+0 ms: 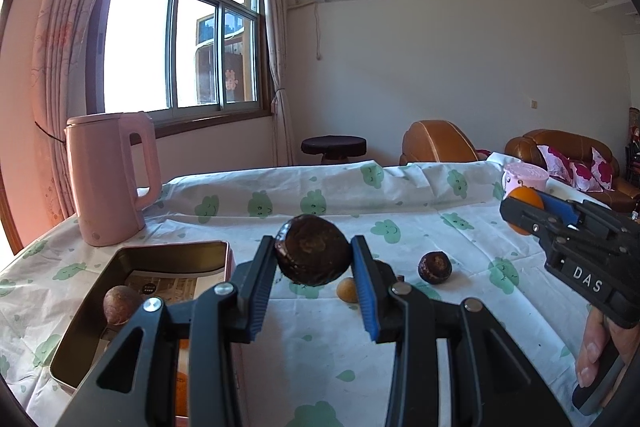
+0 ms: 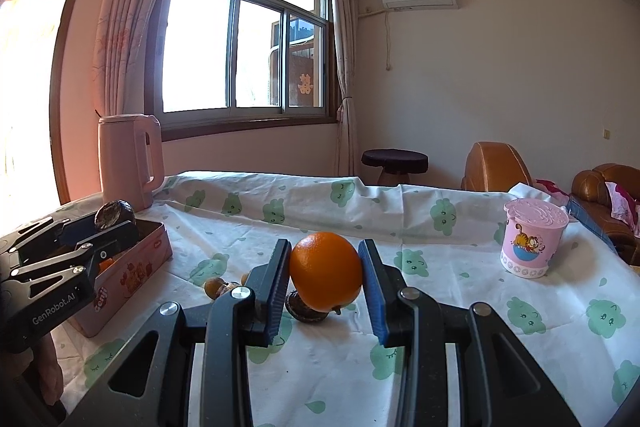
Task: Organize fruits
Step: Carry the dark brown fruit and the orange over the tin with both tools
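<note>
Here we have the left claw (image 1: 313,259) clamped on a dark brown fruit (image 1: 313,250), held up just beside the pink tin (image 1: 100,291), where a paler brown fruit (image 1: 120,304) already lies. Our right claw (image 2: 326,277) grips an orange (image 2: 326,275) above the counter (image 2: 460,307), where small brown fruits (image 2: 218,287) lie loose near the tin.

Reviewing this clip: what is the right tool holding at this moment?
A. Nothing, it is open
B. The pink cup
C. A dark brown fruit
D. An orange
D: in the right wrist view the right tool is closed on the orange, lifted above the tablecloth; the dark brown fruit sits in the left tool instead.
</note>
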`<state>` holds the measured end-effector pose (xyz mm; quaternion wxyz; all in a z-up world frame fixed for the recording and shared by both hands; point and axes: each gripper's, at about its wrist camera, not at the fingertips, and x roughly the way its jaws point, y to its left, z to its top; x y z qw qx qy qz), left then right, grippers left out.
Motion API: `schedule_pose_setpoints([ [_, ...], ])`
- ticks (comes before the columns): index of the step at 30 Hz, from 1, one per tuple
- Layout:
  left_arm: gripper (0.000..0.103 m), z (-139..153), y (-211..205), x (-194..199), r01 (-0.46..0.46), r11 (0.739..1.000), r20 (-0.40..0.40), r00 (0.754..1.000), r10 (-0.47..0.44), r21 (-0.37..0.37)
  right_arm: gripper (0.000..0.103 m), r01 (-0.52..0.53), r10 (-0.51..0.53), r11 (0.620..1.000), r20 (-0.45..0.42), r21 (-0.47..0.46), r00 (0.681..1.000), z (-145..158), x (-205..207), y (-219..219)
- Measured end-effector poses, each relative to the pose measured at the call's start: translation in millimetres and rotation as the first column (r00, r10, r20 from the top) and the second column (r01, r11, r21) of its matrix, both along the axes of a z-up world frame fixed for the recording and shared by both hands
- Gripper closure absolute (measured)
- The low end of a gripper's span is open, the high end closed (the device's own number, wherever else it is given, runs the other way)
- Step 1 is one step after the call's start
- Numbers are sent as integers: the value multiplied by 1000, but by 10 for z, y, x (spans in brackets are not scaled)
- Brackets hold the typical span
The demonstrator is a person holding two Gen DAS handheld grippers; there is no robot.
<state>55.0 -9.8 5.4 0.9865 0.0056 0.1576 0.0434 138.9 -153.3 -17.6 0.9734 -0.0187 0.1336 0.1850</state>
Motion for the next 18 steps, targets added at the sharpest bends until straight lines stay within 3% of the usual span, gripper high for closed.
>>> schedule_pose_setpoints([
  [9,64,-24,304,-55,-56,998,-44,997,56,-12,66,-64,64,998,-28,-6,998,-13,-54,234],
  [18,64,-20,621,-142,-101,995,-76,992,100,-18,66,-199,199,980,-73,2,977,-14,-91,727],
])
